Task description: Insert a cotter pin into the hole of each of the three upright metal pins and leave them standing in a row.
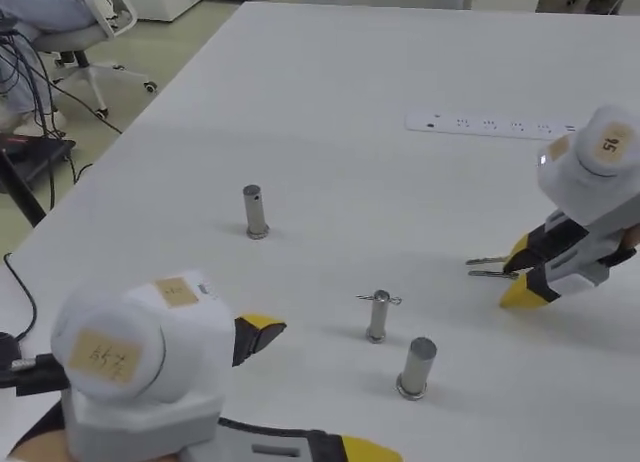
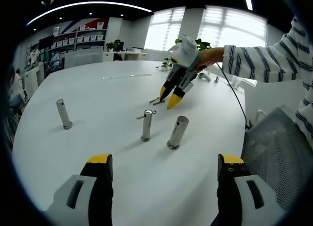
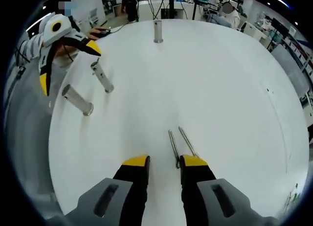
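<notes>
While the middle pin point(image 1: 377, 320) carries a cotter pin point(image 1: 379, 299), the near pin point(image 1: 415, 367) and far-left pin point(image 1: 255, 212) stand bare; two loose cotter pins point(image 3: 172, 143) lie right, at the narrowly parted jaws of the right gripper point(image 1: 515, 272); the left gripper point(image 2: 165, 162) gapes wide, empty.

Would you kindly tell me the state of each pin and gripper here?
Left gripper: open, empty.
Right gripper: open, empty.
Far metal pin: upright, hole empty.
Middle metal pin: upright, cotter pin through its hole.
Near metal pin: upright, no cotter pin.
Loose cotter pins: two, lying flat at the right gripper's tips.
</notes>
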A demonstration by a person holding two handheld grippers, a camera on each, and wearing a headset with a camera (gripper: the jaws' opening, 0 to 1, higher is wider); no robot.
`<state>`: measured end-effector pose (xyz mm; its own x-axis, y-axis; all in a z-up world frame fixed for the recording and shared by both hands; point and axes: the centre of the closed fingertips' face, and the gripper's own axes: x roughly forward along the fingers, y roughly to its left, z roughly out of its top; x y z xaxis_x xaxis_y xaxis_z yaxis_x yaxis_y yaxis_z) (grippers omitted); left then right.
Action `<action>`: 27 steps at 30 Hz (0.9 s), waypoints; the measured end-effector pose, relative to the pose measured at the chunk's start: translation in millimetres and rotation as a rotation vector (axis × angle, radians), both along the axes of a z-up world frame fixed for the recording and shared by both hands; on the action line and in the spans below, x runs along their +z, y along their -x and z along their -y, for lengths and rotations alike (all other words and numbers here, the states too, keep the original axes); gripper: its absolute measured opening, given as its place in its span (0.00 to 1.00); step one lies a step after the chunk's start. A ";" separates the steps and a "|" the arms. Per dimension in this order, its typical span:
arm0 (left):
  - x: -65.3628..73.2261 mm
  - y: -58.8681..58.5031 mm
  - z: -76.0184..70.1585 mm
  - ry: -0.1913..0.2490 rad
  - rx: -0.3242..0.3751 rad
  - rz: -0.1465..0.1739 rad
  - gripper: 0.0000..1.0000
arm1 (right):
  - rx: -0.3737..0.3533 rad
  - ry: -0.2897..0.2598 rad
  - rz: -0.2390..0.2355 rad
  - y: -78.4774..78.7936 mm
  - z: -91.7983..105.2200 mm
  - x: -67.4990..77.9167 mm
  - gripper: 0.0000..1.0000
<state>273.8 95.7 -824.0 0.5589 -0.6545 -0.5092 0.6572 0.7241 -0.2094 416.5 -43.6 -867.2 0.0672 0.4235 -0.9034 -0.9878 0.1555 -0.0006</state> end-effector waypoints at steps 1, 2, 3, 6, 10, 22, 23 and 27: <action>0.5 -0.2 0.3 0.001 -0.001 0.002 0.89 | 0.001 0.002 0.000 0.4 -0.3 0.0 0.25; 1.4 -0.3 0.8 0.003 -0.004 0.006 0.88 | 0.001 0.005 0.001 0.8 -0.7 0.1 0.25; 2.1 -0.4 1.2 0.005 -0.005 0.007 0.88 | 0.002 0.007 0.000 1.2 -0.8 0.1 0.23; 0.1 1.1 1.8 0.009 0.000 -0.024 0.88 | -0.005 0.017 0.008 0.9 -2.5 -0.1 0.14; -0.1 2.5 2.3 0.007 -0.005 -0.025 0.88 | 0.011 0.035 0.008 2.7 -3.3 -0.3 0.10; 2.1 2.9 2.1 0.008 -0.003 -0.026 0.85 | -0.050 0.036 0.018 -1.8 -2.8 -0.2 0.04; 2.3 3.2 2.2 0.007 -0.004 -0.024 0.84 | -0.052 0.033 0.019 -2.1 -2.9 -0.1 0.04; 1.7 4.8 2.5 0.008 -0.004 -0.032 0.84 | -0.076 0.024 0.027 -2.2 -2.5 -0.1 0.03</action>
